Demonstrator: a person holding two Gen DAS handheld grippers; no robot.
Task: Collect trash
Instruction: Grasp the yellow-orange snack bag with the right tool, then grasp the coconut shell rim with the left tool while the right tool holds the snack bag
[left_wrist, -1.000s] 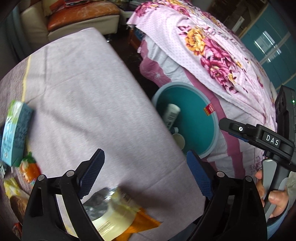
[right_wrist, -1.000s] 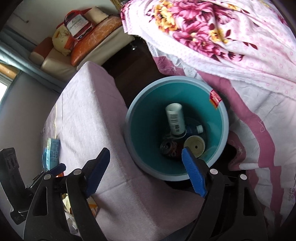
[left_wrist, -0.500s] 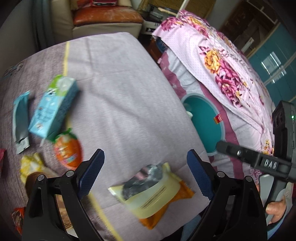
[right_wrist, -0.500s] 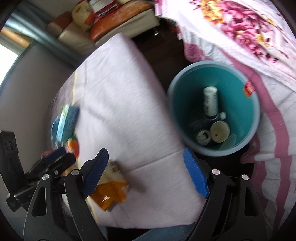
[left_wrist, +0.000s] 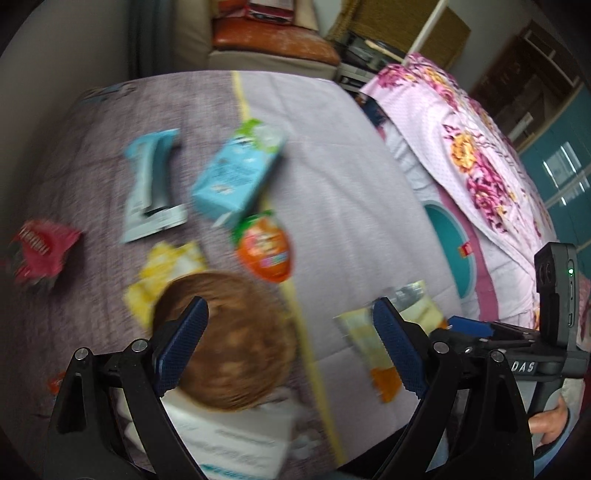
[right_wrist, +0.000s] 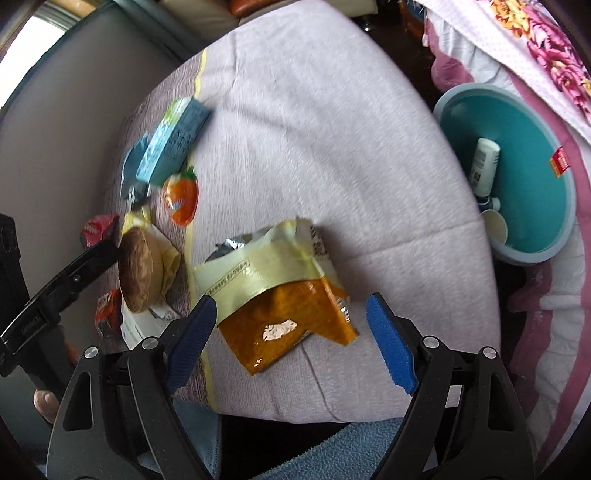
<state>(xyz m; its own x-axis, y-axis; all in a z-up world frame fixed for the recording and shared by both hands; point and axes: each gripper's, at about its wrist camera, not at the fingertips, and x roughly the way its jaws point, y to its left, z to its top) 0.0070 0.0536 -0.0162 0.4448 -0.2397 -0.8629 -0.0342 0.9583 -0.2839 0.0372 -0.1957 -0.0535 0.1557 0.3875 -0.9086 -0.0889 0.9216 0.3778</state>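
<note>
between the spread blue pads of the right gripper (right_wrist: 291, 332) only the crumpled yellow-and-orange foil snack bag (right_wrist: 280, 284) is found, flat on the pale lilac quilted cover (right_wrist: 314, 122). beyond it and to its right, open cover is left bare as far as the round teal plastic bin (right_wrist: 532, 254), which stands off the edge. to its left, passage is crowded by a brown round bun (right_wrist: 136, 269) and the left gripper (left_wrist: 291, 347), whose wide-set pads are seen above that bun. ahead of the bun, a light blue carton (left_wrist: 236, 177) and an orange strawberry-shaped pouch (left_wrist: 266, 251) are met.
</note>
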